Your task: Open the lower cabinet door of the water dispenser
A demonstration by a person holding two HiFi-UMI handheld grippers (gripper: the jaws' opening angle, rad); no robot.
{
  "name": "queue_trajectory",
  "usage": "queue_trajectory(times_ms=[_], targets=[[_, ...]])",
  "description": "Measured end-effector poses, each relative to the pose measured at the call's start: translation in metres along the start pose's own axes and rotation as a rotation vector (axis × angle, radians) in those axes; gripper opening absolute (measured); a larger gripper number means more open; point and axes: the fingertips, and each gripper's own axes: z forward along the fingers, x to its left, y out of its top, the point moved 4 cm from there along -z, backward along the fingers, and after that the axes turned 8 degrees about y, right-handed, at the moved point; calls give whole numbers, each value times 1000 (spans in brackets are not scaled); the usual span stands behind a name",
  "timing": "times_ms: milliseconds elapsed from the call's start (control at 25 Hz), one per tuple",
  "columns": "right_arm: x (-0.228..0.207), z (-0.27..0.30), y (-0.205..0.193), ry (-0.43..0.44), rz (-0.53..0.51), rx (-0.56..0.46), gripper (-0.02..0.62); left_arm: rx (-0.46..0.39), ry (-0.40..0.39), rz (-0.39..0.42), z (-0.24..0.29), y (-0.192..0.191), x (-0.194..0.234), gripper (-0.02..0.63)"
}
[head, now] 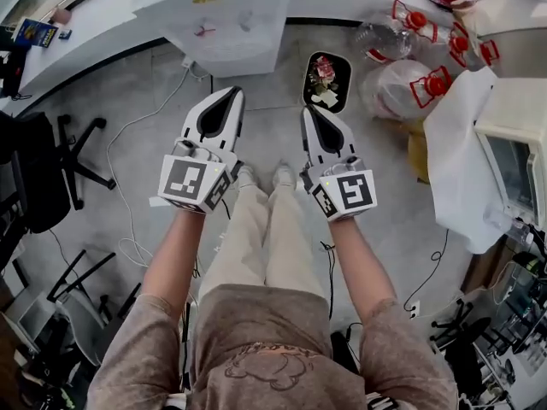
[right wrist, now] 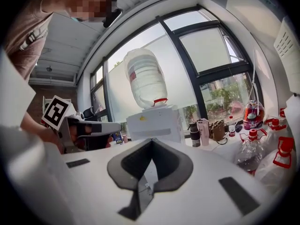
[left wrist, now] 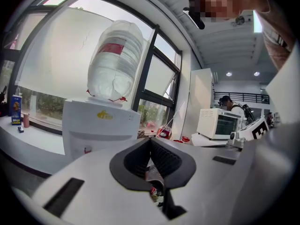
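White water dispenser [head: 226,24] stands ahead, its lower door unseen (open or shut, I cannot judge), my left gripper [head: 232,94] and right gripper [head: 308,110] both closed on nothing, so I must first look lower.

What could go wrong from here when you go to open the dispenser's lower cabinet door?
The white cable trails across the floor towards the water dispenser; stepping forward could snag it. The big bottle sits on top, so a hard tug might rock it. The left gripper and right gripper are both shut; unopened, they can only push, not grip.
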Motion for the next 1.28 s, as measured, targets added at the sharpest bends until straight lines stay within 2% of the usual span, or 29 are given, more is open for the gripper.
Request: queue_trajectory(times_ms=[240, 480, 560, 960, 1120, 1280], targets=[[-19, 19, -42, 0, 6, 3, 8, 24, -11, -7, 23, -40, 10, 18], [-24, 39, -56, 10, 12, -14, 13, 54, -7, -47, 34, -66, 17, 18], [-24, 44, -59, 33, 26, -13, 83, 62, -6, -51, 36, -70, 18, 18], [-53, 49, -77, 58, 73, 17, 302, 69, -26, -36, 50, -73, 18, 18], [-55, 54, -87, 89, 90, 39, 417, 72, -28, -31, 53, -73, 21, 18], [-63, 60, -101, 90, 100, 68, 448, 78, -27, -25, 54, -77, 24, 18]])
